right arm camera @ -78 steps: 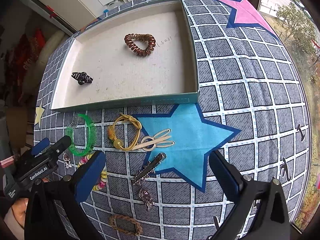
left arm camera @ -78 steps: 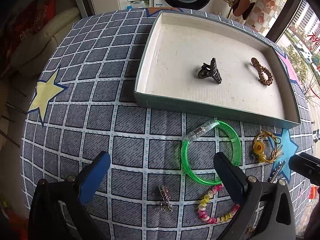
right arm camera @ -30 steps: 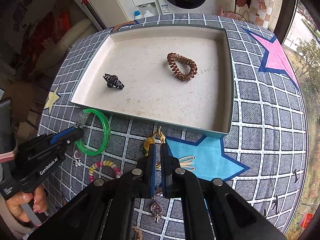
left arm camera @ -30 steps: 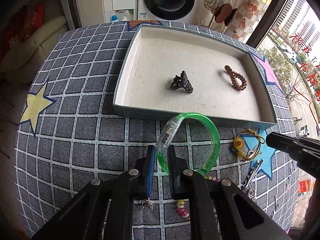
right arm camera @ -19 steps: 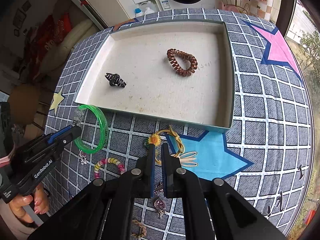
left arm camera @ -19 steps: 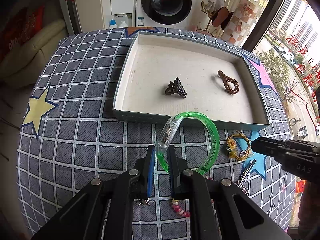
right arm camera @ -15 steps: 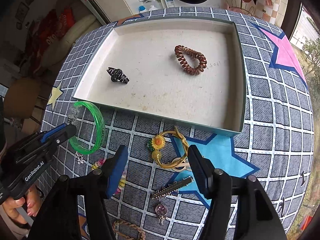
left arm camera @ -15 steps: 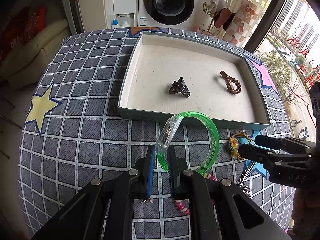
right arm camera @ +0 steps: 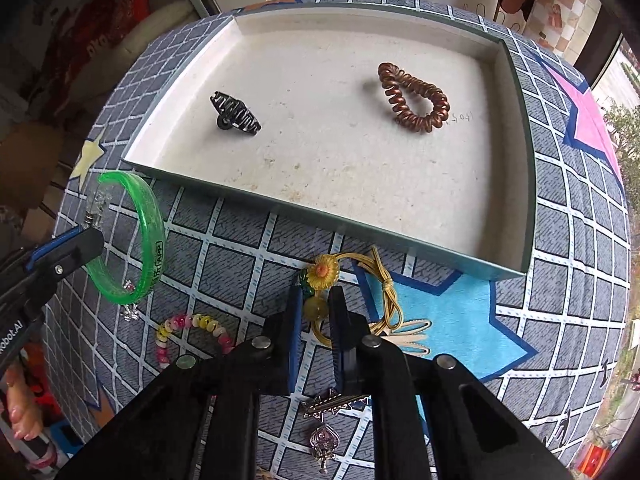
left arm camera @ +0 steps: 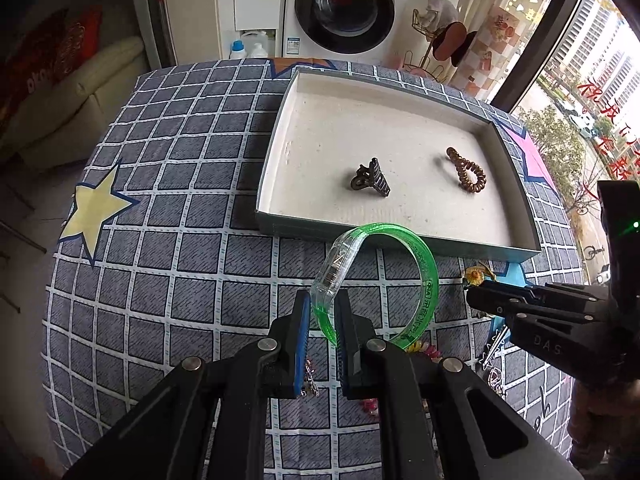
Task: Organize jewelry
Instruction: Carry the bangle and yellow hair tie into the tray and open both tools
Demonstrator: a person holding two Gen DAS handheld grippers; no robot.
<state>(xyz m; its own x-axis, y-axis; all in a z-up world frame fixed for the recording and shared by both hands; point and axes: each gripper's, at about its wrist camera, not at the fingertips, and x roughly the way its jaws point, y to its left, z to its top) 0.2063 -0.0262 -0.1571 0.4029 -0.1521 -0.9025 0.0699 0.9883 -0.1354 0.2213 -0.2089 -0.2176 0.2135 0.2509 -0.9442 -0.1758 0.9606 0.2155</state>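
Observation:
My left gripper is shut on a green plastic bangle and holds it above the cloth, just in front of the tray's near wall. The bangle also shows in the right wrist view. My right gripper is shut on a yellow flower hair tie near its bead, low over the cloth; it shows from the side in the left wrist view. The tray holds a dark claw clip and a brown spiral hair tie.
On the checked cloth lie a pink and yellow bead bracelet, a small silver charm, a beige hair clip, a silver bar clip and a pendant. A washing machine stands behind the table.
My right gripper opened, came down over the yellow flower hair tie and shut on it. My left gripper kept its hold on the green bangle and lifted it towards the tray.

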